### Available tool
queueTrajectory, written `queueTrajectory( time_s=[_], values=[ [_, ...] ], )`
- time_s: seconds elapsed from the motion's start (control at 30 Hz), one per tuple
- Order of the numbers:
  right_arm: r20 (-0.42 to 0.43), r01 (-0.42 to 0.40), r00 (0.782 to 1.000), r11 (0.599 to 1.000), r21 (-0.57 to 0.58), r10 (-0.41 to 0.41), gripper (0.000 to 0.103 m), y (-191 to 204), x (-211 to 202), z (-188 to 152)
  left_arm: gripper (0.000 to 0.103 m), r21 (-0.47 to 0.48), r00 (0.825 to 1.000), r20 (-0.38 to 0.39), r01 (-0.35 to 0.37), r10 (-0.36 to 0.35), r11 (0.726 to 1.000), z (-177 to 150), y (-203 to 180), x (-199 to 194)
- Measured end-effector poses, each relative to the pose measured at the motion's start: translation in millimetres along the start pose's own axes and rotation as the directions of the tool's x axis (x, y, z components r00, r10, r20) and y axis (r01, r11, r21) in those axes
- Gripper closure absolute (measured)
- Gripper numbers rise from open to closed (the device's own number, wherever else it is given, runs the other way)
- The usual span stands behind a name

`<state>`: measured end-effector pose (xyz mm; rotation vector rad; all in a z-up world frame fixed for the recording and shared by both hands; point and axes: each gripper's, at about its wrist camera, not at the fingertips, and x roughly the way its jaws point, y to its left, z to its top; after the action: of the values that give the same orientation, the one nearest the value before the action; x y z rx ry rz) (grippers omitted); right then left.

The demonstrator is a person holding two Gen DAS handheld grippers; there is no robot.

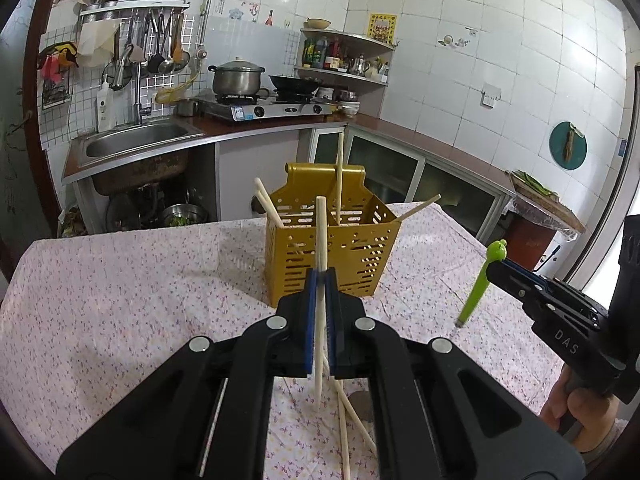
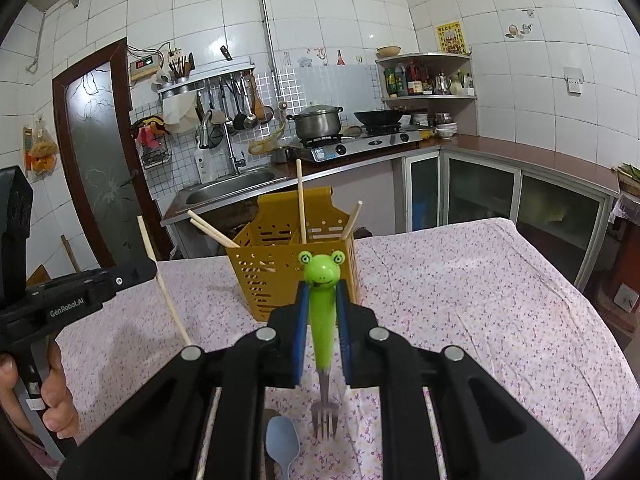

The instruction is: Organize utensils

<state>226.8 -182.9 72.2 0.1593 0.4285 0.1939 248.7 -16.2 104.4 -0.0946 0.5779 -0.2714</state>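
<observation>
Pinching a chopstick (image 1: 320, 264) left, frog fork (image 2: 322, 312) right (spoon (image 2: 282, 450) half-hidden), both jaws clamped.

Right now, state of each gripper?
Left gripper: closed on a chopstick, held upright.
Right gripper: closed on the frog-handled fork, tines pointing down.

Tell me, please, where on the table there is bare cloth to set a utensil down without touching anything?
The tablecloth lies bare right of the yellow caddy, out to the far edge, and also left of it. It is crowded near the front edge: loose chopsticks lie under the left gripper, and a blue spoon under the right gripper.
</observation>
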Motion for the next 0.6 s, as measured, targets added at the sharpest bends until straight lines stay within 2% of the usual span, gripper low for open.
queueTrajectory(
  time_s=[0.4,0.47,0.6],
  values=[
    [0.002,0.003,1.000,1.000,-0.003,-0.003,0.090,-2,11,12,0.101,0.000,1.000,0.011,-0.002,0.002,1.000,15,2,5],
    [-0.003,0.002,1.000,1.000,0.004,-0.002,0.099,-3,16,12,0.103,0.003,1.000,0.006,-0.004,0.004,1.000,15,3,9],
    [-0.003,0.001,1.000,1.000,0.002,-0.001,0.100,-3,21,16,0.103,0.008,1.000,0.005,-0.005,0.005,1.000,17,2,13]
  ],
)
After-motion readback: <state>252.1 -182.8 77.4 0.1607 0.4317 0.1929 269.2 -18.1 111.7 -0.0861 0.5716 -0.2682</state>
